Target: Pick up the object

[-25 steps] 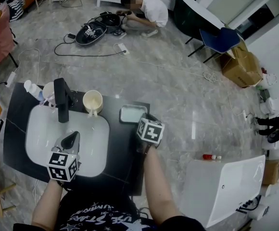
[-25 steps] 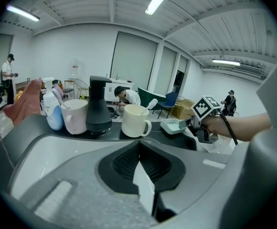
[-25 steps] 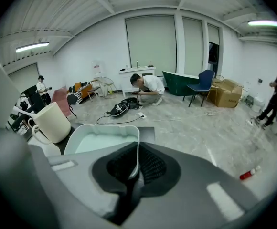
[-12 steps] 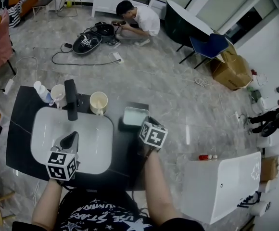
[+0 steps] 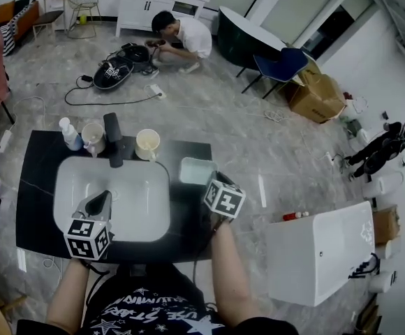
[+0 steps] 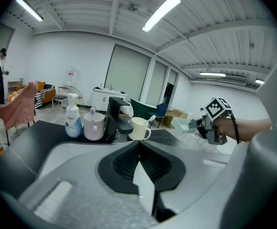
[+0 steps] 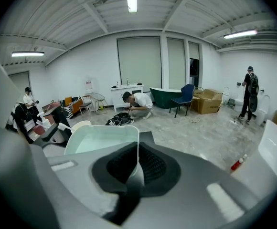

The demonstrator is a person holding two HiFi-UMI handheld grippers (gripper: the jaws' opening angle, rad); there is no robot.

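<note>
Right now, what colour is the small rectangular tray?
The tray is pale mint green; clearest in the right gripper view.

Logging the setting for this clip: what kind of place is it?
Probably a test room or showroom with a mock bathroom corner, not a home: a black counter with a white sink, faucet, soap bottle and tray stands on open floor, with a bathtub and cardboard boxes behind.
</note>
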